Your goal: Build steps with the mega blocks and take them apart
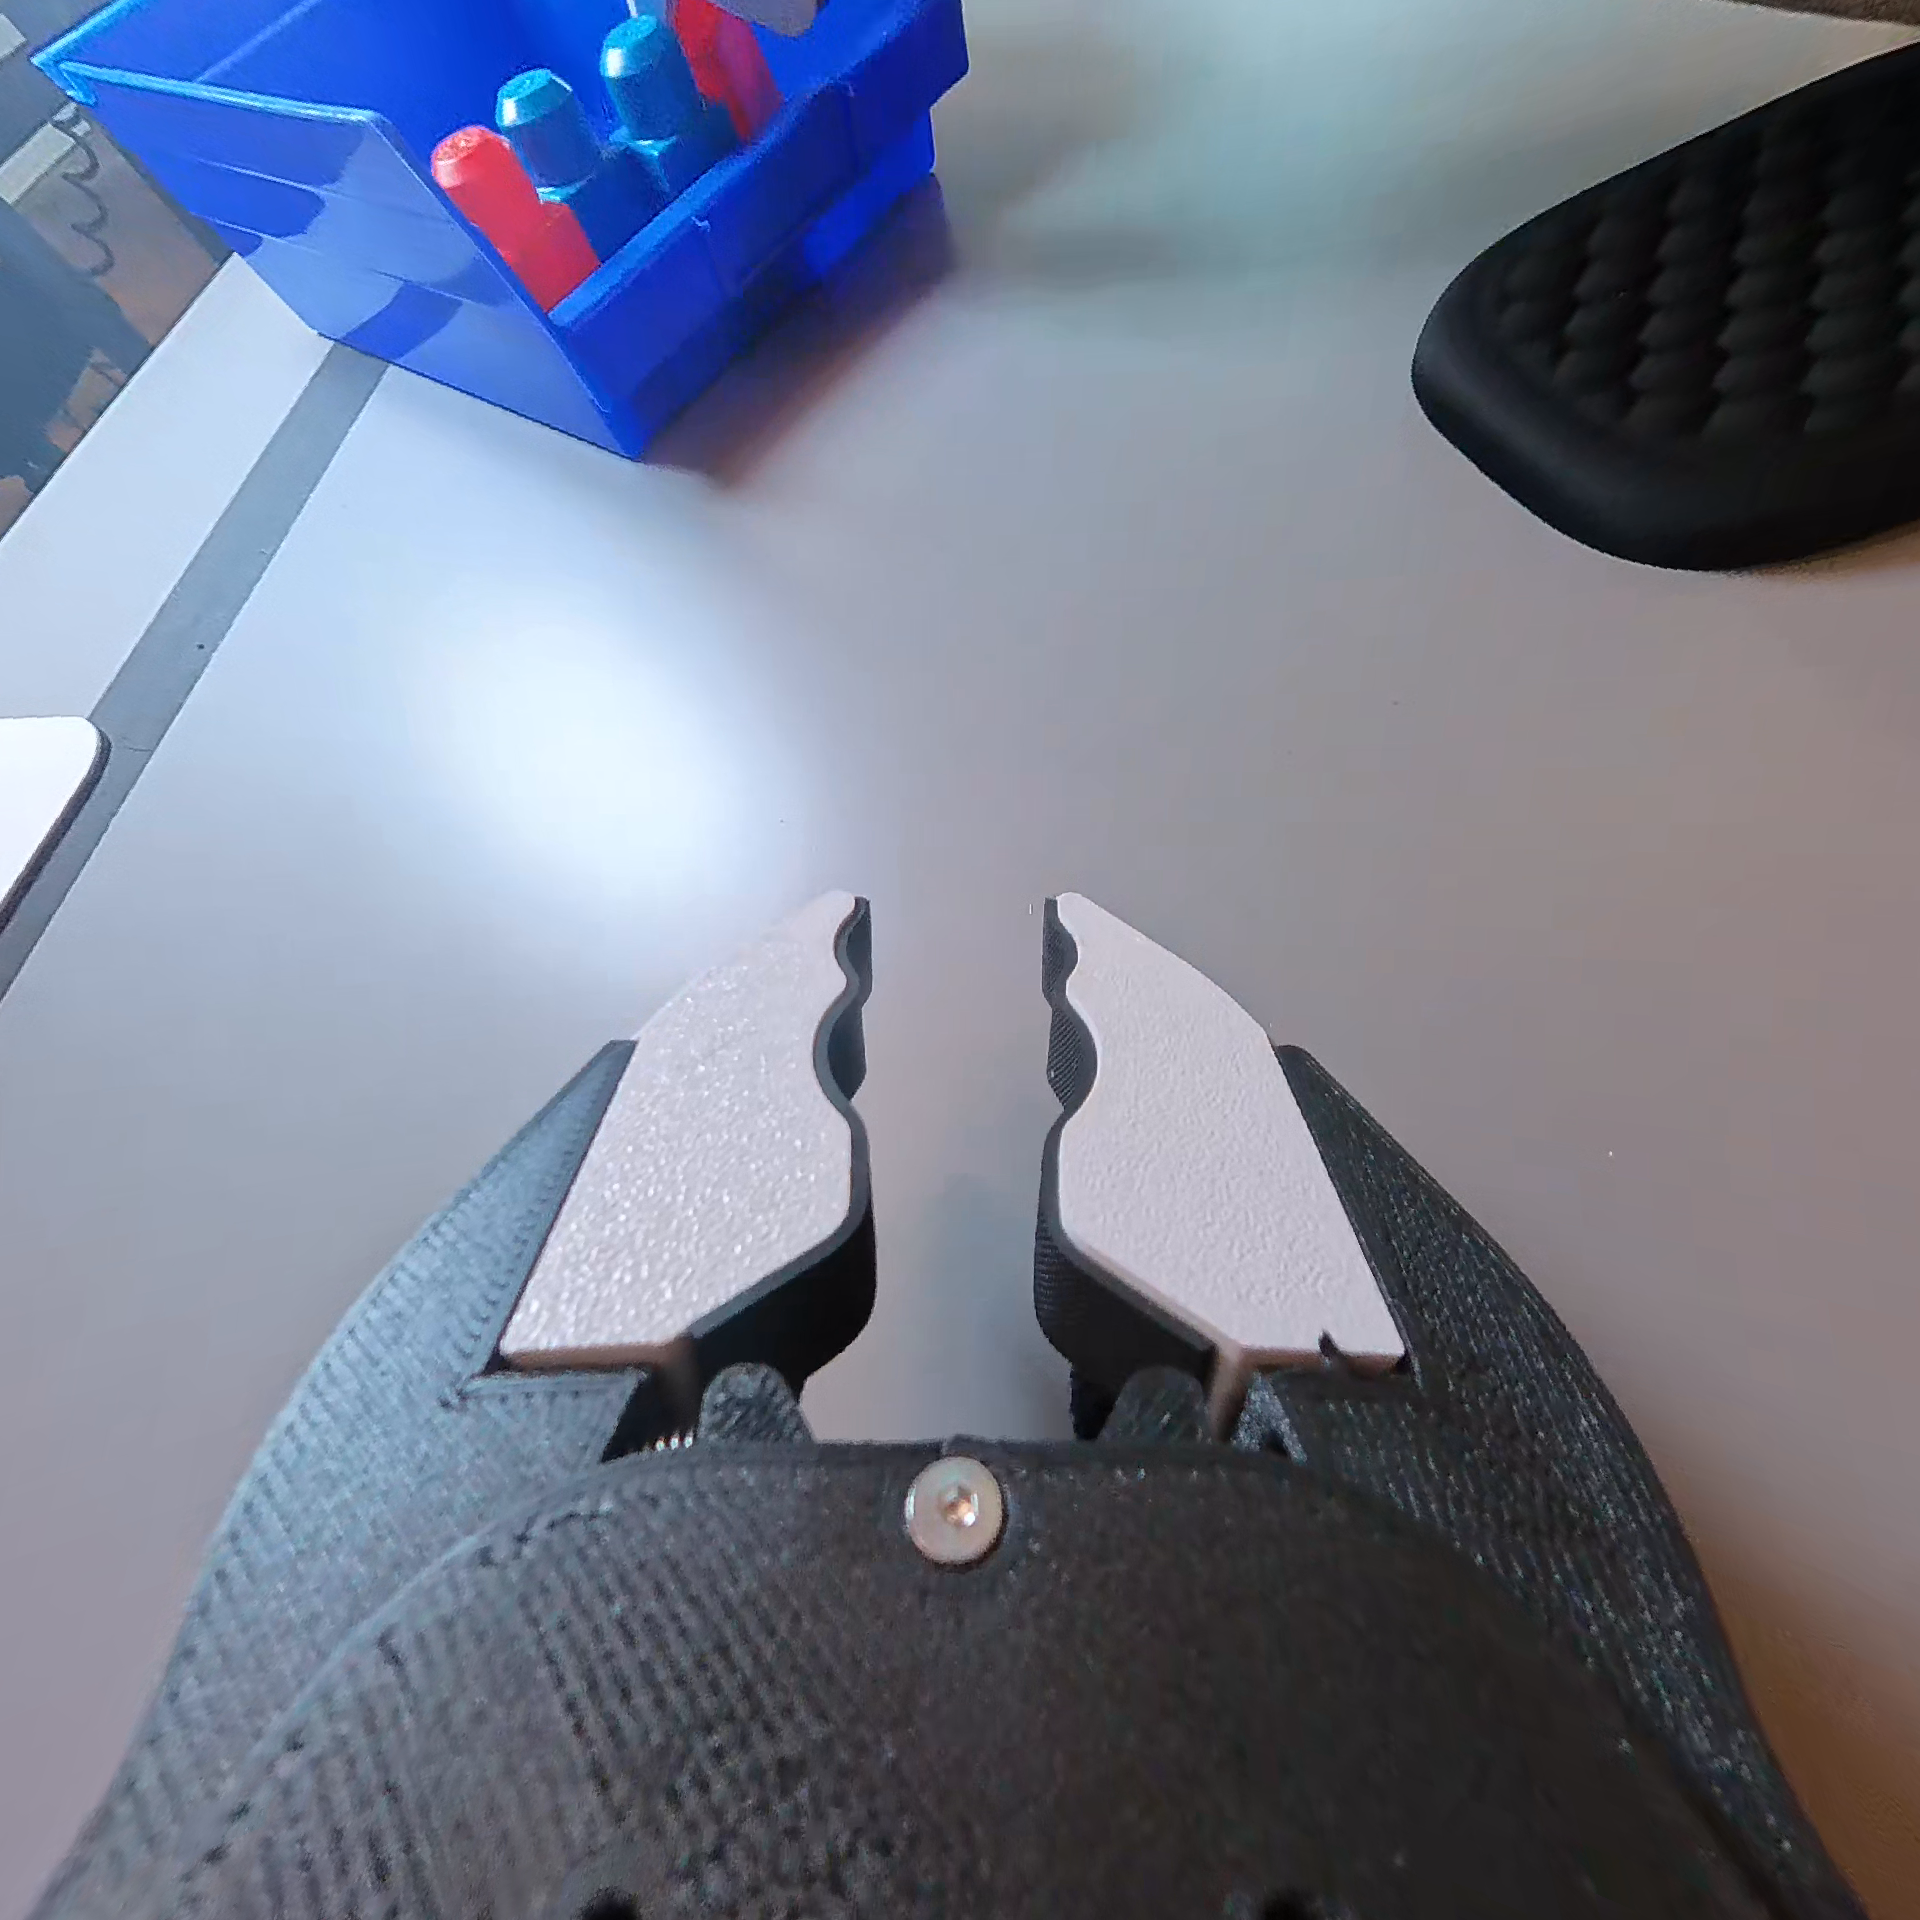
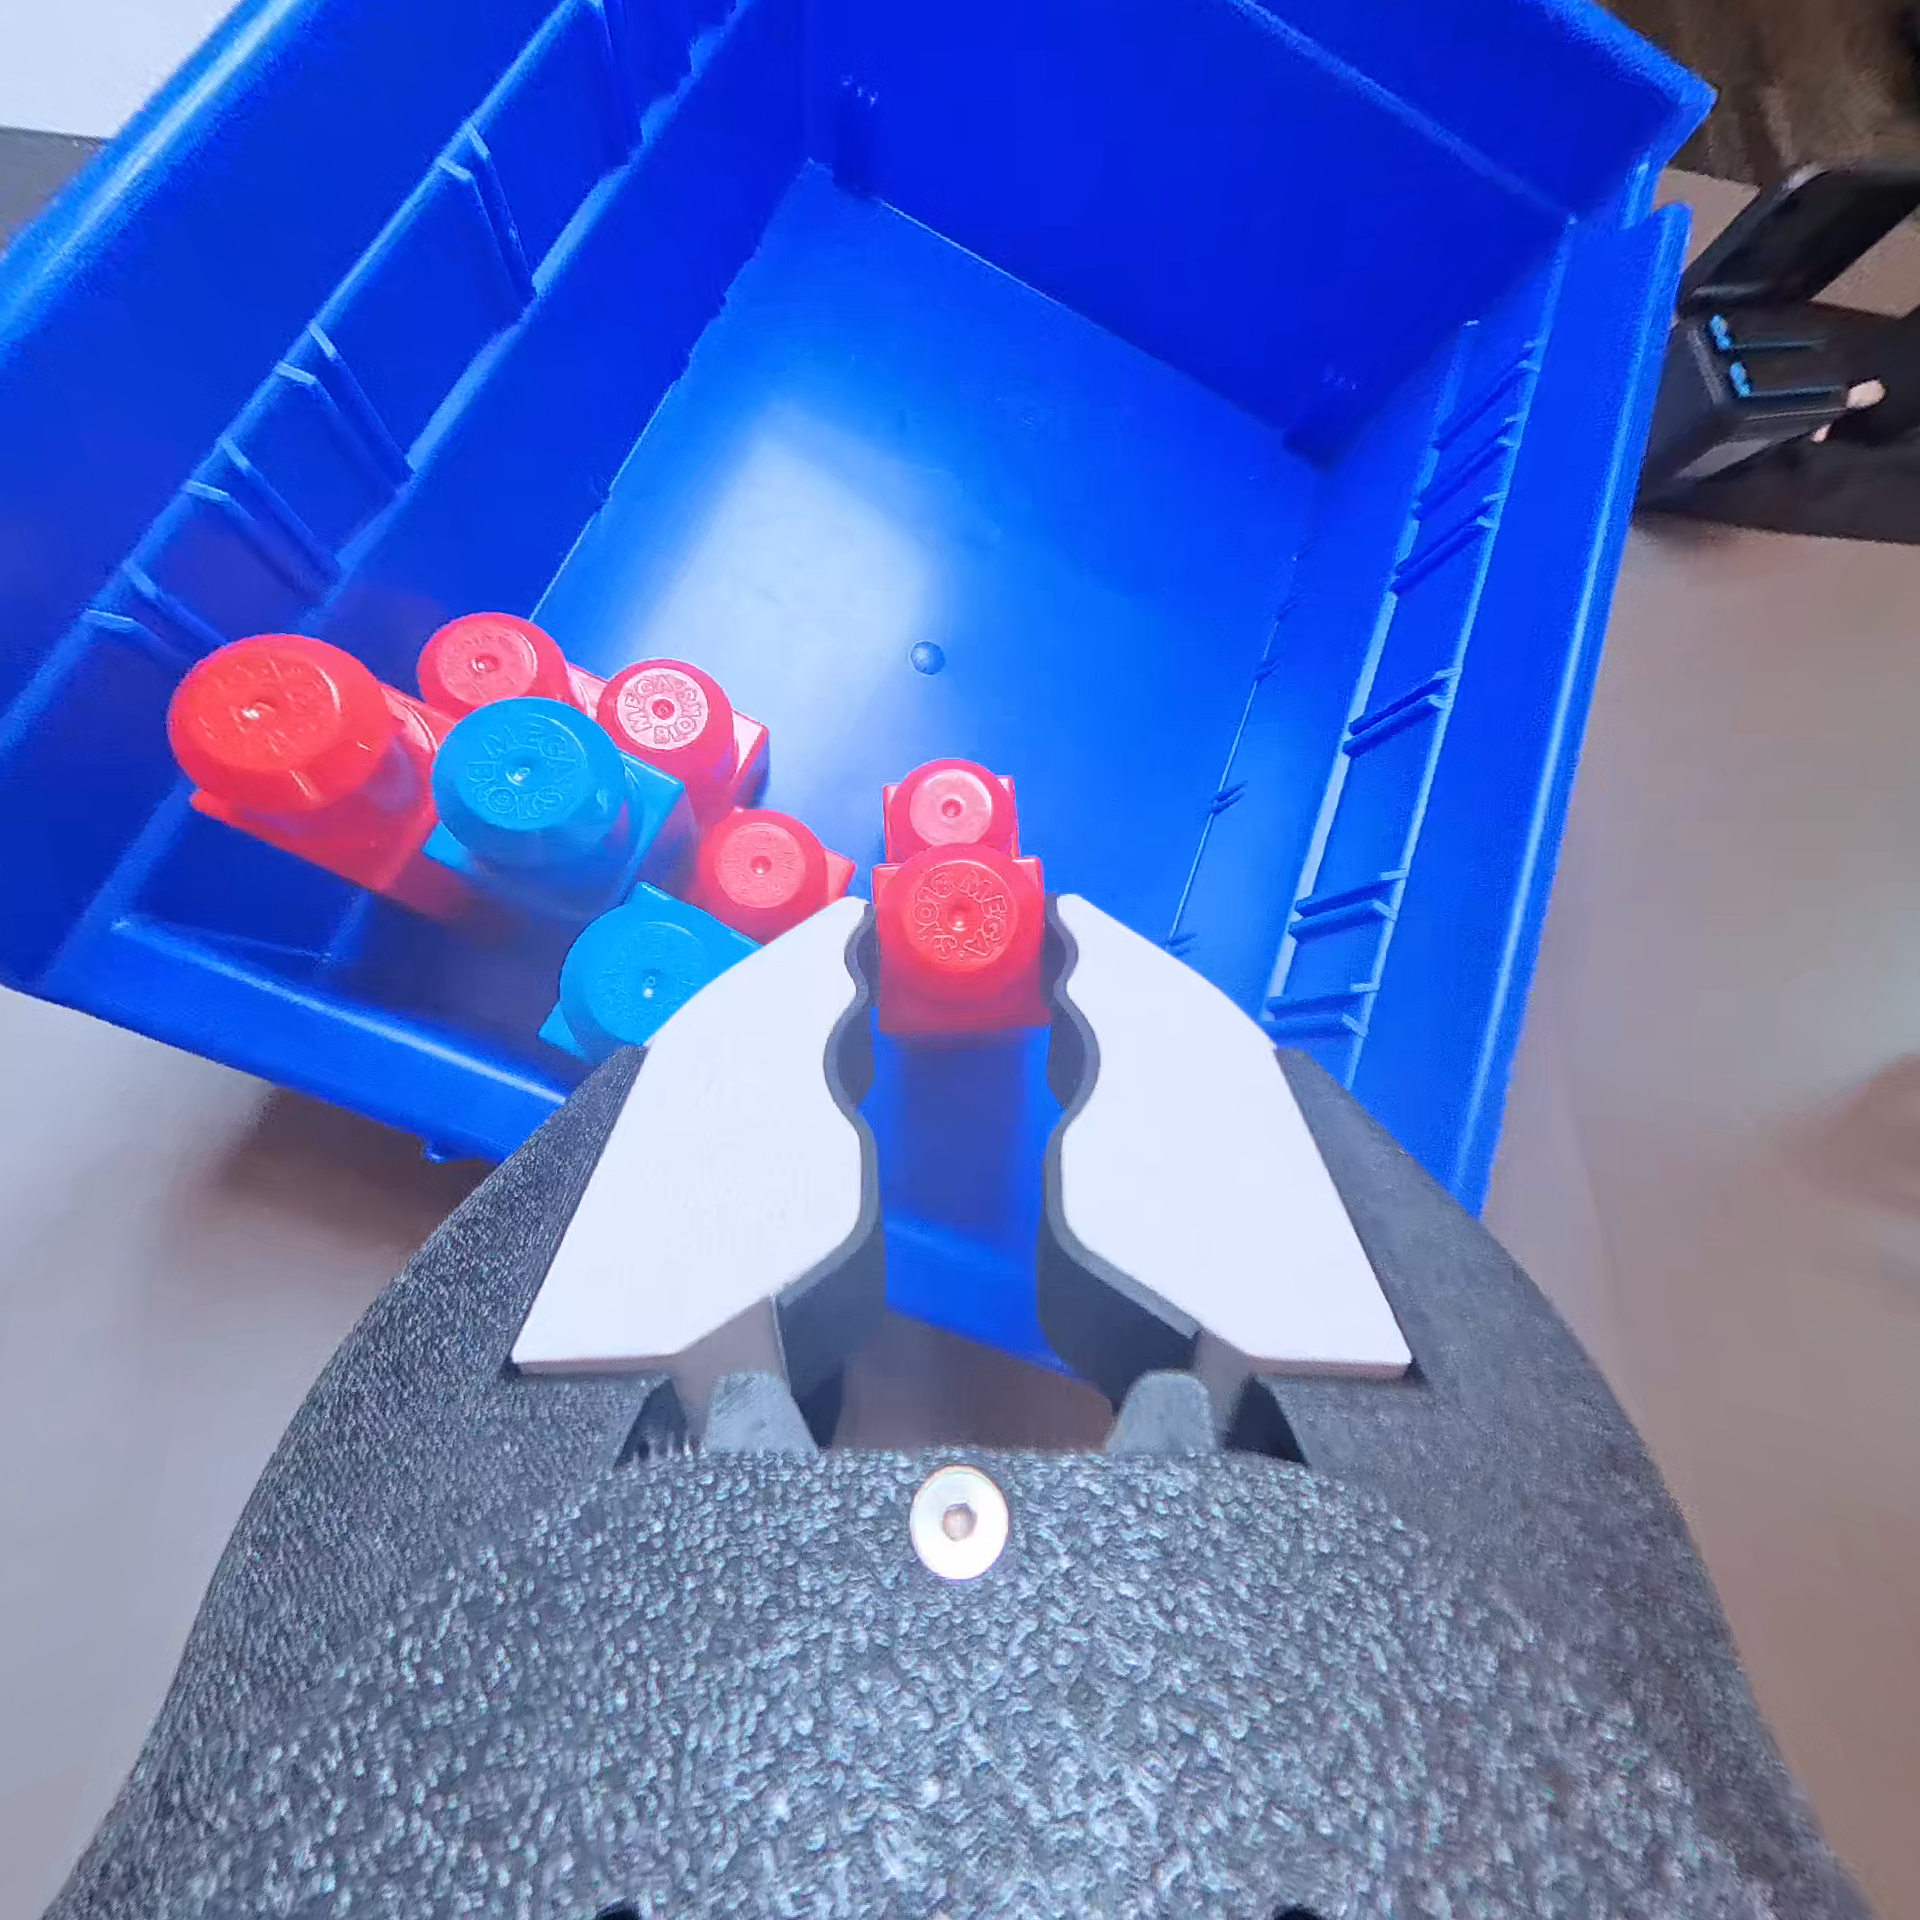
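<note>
My right gripper reaches into a blue bin and is shut on a red two-stud block, with one fingertip on each side of it. Several more red blocks and blue blocks lie in the bin's near left corner. My left gripper is open and empty, low over the grey table. The blue bin also shows in the left wrist view at the far upper left, with red blocks and blue blocks standing up in it.
A black mesh-textured pad lies at the upper right of the left wrist view. A white board's corner and a dark seam are at the left. A black object with blue parts sits beyond the bin's right wall. Across from one pair of fingers to the other is roughly 35 cm.
</note>
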The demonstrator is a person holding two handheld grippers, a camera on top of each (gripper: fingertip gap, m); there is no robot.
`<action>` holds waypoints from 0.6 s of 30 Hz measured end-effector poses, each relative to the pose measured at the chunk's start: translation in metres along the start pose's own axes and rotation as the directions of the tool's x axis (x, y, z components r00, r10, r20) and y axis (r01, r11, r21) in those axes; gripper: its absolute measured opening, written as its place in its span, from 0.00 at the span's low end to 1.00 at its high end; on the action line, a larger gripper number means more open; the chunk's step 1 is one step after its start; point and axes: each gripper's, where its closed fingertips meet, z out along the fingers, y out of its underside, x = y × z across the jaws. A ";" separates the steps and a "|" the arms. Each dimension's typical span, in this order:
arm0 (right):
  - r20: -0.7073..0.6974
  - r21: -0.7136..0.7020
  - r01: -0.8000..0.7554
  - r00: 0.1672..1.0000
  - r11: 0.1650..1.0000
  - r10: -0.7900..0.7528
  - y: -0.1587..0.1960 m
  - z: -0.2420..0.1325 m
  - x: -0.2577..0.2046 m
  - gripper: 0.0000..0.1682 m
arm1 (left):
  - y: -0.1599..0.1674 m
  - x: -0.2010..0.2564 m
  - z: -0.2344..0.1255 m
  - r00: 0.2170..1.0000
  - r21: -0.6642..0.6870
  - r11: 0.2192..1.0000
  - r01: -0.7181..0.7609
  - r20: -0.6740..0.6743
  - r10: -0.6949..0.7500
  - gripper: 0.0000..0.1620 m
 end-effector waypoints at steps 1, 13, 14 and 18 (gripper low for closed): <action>0.011 -0.003 -0.015 1.000 1.000 0.015 0.000 0.001 -0.002 0.18 | 0.000 0.000 0.000 1.000 -0.001 1.000 0.000 -0.001 0.000 0.19; 0.261 -0.023 0.322 0.916 0.946 -0.305 -0.009 -0.028 -0.011 0.30 | 0.010 0.000 0.002 1.000 -0.036 0.999 -0.003 -0.007 0.002 0.19; 0.243 -0.015 0.455 0.865 0.890 -0.439 -0.011 -0.029 -0.008 0.32 | 0.011 0.000 0.003 1.000 -0.041 0.999 -0.003 -0.009 0.003 0.19; 0.244 -0.032 0.810 0.575 0.586 -0.781 -0.009 -0.028 0.002 0.34 | 0.014 0.003 0.005 1.000 -0.051 0.999 -0.005 -0.019 0.004 0.19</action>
